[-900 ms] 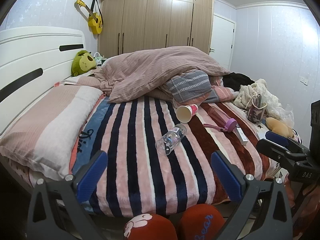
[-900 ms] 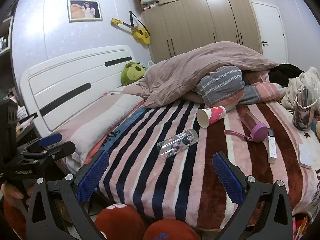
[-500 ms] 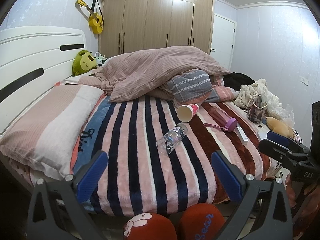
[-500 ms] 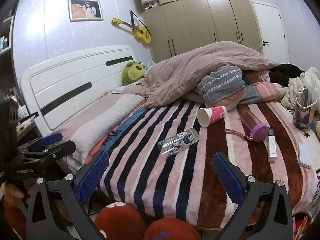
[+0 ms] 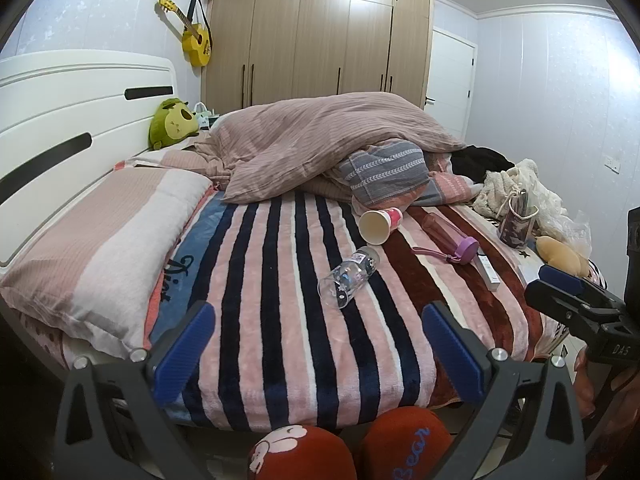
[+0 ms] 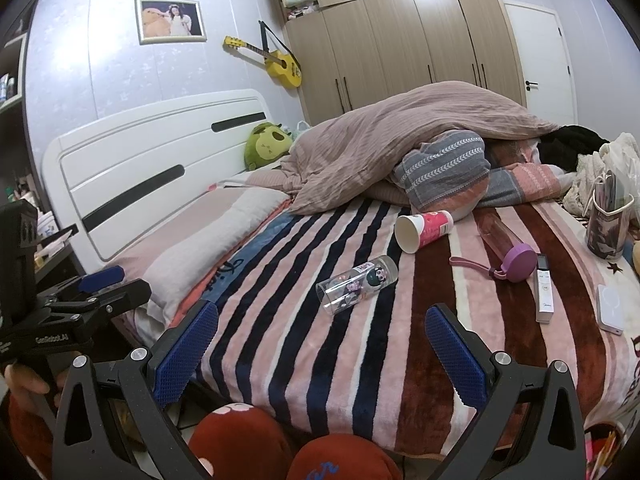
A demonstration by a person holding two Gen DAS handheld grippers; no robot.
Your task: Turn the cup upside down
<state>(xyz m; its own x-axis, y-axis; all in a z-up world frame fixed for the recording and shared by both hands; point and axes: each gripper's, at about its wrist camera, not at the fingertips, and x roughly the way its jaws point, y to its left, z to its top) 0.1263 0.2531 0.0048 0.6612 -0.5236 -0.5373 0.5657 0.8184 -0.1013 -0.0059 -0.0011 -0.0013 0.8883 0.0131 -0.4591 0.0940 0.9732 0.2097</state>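
Observation:
A pink and white paper cup (image 5: 379, 224) lies on its side on the striped bedspread, mouth toward me; it also shows in the right wrist view (image 6: 422, 229). A clear glass cup with stickers (image 5: 349, 276) lies on its side nearer to me, also in the right wrist view (image 6: 356, 284). My left gripper (image 5: 320, 340) is open and empty at the bed's near edge. My right gripper (image 6: 322, 344) is open and empty, also short of both cups. Each gripper shows at the side of the other's view.
A purple-capped bottle (image 6: 505, 241) and a white remote (image 6: 544, 288) lie right of the cups. A pillow (image 5: 100, 240) lies at the left, a heaped duvet (image 5: 320, 140) behind. A pen holder (image 6: 608, 224) stands at the far right. Red slippers (image 5: 352, 448) show below.
Both grippers have edged slightly toward the bed; the view has shifted a little. The cups have not moved.

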